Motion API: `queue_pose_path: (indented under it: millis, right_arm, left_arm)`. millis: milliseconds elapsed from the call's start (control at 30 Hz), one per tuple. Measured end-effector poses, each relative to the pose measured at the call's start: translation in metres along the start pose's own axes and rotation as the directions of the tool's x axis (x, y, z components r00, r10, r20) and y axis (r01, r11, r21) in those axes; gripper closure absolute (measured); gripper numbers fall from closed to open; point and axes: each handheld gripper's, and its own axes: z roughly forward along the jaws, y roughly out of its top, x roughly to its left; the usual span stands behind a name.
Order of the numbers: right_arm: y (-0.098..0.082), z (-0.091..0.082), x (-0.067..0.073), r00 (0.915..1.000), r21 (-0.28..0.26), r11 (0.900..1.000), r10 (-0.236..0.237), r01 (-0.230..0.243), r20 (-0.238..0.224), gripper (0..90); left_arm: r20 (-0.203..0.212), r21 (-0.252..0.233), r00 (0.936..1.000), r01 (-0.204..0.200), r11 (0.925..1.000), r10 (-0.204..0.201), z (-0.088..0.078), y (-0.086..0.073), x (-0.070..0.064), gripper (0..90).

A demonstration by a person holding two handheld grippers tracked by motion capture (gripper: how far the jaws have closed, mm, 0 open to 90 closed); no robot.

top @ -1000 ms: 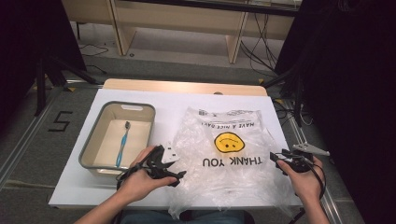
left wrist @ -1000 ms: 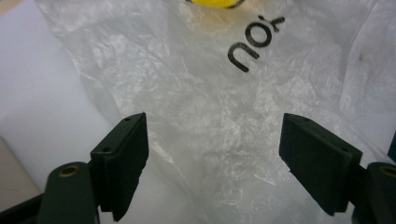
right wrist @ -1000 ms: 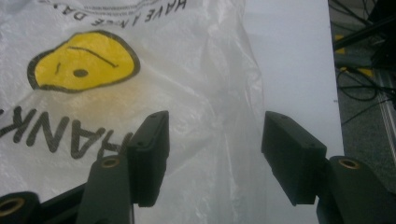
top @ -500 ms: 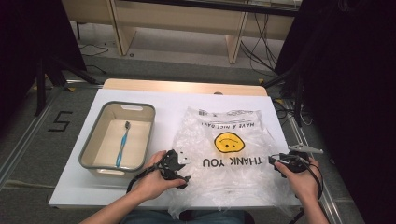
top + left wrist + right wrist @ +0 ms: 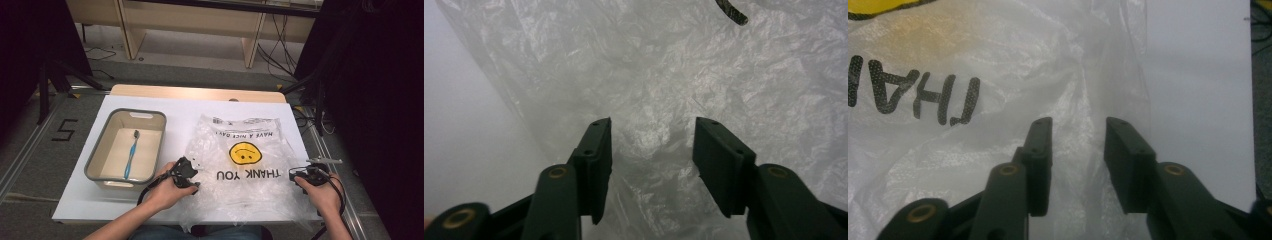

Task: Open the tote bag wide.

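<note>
Reaching in from the near edge of the bench (image 5: 165,107), both hands are working on the plastic bag (image 5: 245,170). The left tongs (image 5: 186,176) have slid over from beside the tub (image 5: 125,145) and now sit low at the bag's near left edge. Their jaws have just been closing. In the left gripper view the left tongs (image 5: 651,145) have a puffed-up bit of bag between the jaws, but the pads are not pressing on it yet, so they are open. The right tongs (image 5: 306,175) have hardly moved and sit at the bag's near right edge. Their jaws have just been closing too. In the right gripper view the right tongs (image 5: 1077,145) have a fold of bag between the jaws with a gap left, so they are open as well. It looks like the person is about to pinch the bag on both sides, maybe to lift it or pull it open.

The bag lies flat in the middle of the bench. It is see-through and very crinkly, with a yellow smiley face (image 5: 245,153) and black words. It will be slippery and floppy.

Farther left, a blue toothbrush (image 5: 131,152) lies in the tub.
</note>
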Motion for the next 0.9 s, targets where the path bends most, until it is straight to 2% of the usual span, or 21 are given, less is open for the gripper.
queue_pose_path:
  millis: [67, 100, 133, 267, 367, 500, 533, 600, 633, 667, 700, 733, 833, 867, 900]
  right_arm:
    - [-0.001, 0.001, 0.000, 0.9999, 0.014, 1.000, 0.011, -0.011, -0.007, 74.0]
    - [-0.001, 0.001, -0.001, 0.9996, 0.021, 1.000, 0.020, -0.019, -0.019, 80.7]
    - [-0.001, 0.001, -0.001, 0.9996, 0.021, 1.000, 0.020, -0.019, -0.019, 80.7]
    - [-0.001, 0.002, 0.001, 0.9980, 0.040, 0.999, 0.038, -0.036, -0.051, 90.0]
    - [0.000, 0.001, 0.003, 0.9969, 0.049, 0.998, 0.048, -0.045, -0.062, 90.0]
    - [0.000, 0.001, 0.005, 0.9969, 0.046, 0.998, 0.045, -0.042, -0.065, 90.0]
    - [0.000, 0.000, 0.005, 0.9972, 0.046, 0.998, 0.038, -0.035, -0.065, 90.0]
    - [0.002, -0.004, 0.006, 0.9979, 0.007, 0.999, 0.031, -0.031, -0.056, 90.0]
    - [0.002, -0.004, 0.006, 0.9979, 0.007, 0.999, 0.031, -0.031, -0.056, 90.0]
    - [0.006, -0.011, 0.004, 0.9989, -0.037, 0.999, 0.035, -0.036, -0.029, 90.0]
    - [0.007, -0.013, 0.002, 0.9992, -0.066, 0.997, 0.039, -0.040, -0.010, 89.5]
    - [0.007, -0.013, 0.002, 0.9992, -0.066, 0.997, 0.039, -0.040, -0.010, 89.5]
    - [0.007, -0.016, -0.005, 0.9974, -0.105, 0.993, 0.052, -0.047, 0.050, 74.0]
    - [0.005, -0.014, -0.008, 0.9957, -0.110, 0.992, 0.064, -0.056, 0.067, 64.7]
    - [0.005, -0.014, -0.008, 0.9957, -0.110, 0.992, 0.064, -0.056, 0.067, 64.7]
  left_arm:
    - [0.022, 0.011, 0.9994, 0.028, 0.9996, -0.028, 0.001, 0.001, 0.002, 58.2]
    - [0.030, 0.015, 0.9990, 0.033, 0.9993, -0.033, 0.001, 0.002, 0.003, 64.4]
    - [0.035, 0.018, 0.9988, 0.033, 0.9993, -0.034, 0.001, 0.003, 0.004, 64.4]
    - [0.031, 0.026, 0.9990, 0.031, 0.9992, -0.032, 0.002, 0.007, 0.005, 76.4]
    - [0.016, 0.031, 0.9996, 0.020, 0.9993, -0.021, 0.004, 0.009, 0.005, 88.1]
    - [0.004, 0.033, 0.9999, 0.012, 0.9994, -0.012, 0.005, 0.011, 0.006, 89.4]
    - [-0.011, 0.033, 0.9999, 0.006, 0.9994, -0.005, 0.005, 0.012, 0.007, 89.5]
    - [-0.031, 0.030, 0.9995, 0.001, 0.9996, 0.000, 0.006, 0.012, 0.009, 89.6]
    - [-0.029, 0.030, 0.9996, 0.008, 0.9995, -0.007, 0.007, 0.013, 0.010, 89.6]
    - [-0.033, 0.031, 0.9994, 0.007, 0.9995, -0.006, 0.006, 0.013, 0.011, 89.6]
    - [-0.033, 0.031, 0.9994, 0.011, 0.9995, -0.010, 0.006, 0.012, 0.012, 89.6]
    - [-0.034, 0.030, 0.9994, 0.011, 0.9995, -0.010, 0.006, 0.012, 0.013, 89.6]
    - [-0.040, 0.031, 0.9991, 0.015, 0.9994, -0.013, 0.006, 0.012, 0.015, 89.6]
    - [-0.042, 0.031, 0.9990, 0.012, 0.9994, -0.011, 0.006, 0.012, 0.015, 89.6]
    - [-0.043, 0.030, 0.9990, 0.013, 0.9995, -0.012, 0.007, 0.012, 0.015, 89.6]
